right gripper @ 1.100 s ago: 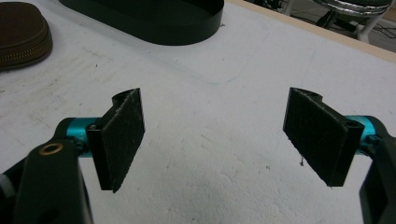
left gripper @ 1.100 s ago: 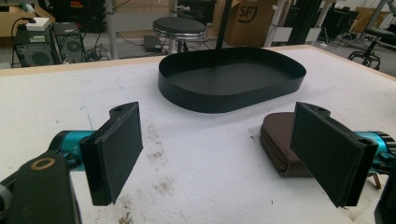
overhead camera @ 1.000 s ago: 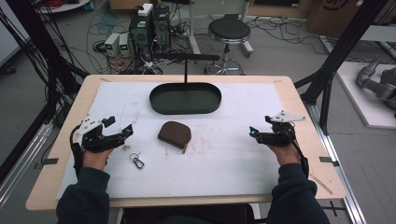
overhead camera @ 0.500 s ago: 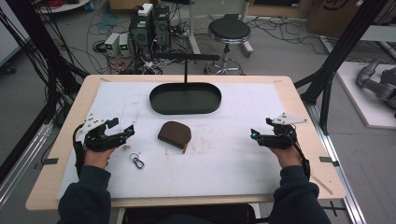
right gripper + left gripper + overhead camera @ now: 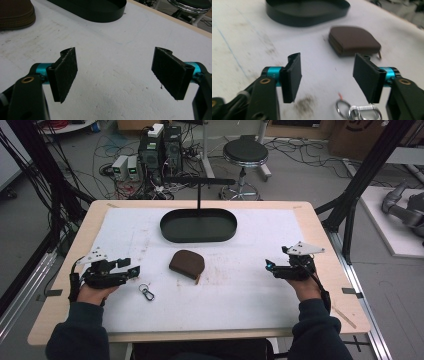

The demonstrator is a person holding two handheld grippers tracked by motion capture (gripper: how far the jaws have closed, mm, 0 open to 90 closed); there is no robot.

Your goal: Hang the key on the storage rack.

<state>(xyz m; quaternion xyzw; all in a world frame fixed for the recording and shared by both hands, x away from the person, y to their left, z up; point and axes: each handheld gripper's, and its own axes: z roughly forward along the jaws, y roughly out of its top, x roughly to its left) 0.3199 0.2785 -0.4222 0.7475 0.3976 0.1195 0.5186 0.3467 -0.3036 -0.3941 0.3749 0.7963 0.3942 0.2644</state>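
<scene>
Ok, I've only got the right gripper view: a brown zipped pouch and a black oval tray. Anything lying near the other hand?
Observer: Yes, a small silver metal clip on a key ring lies on the white mat, close beside the tips of the left tongs.
Operator: Are those tongs holding it?
Observer: No. Their jaws have just been closing, but they stand apart with nothing between them.
Operator: And where's the pouch from there?
Observer: The brown zipped pouch lies beyond the clip, between it and the black oval tray, touching neither.
</scene>
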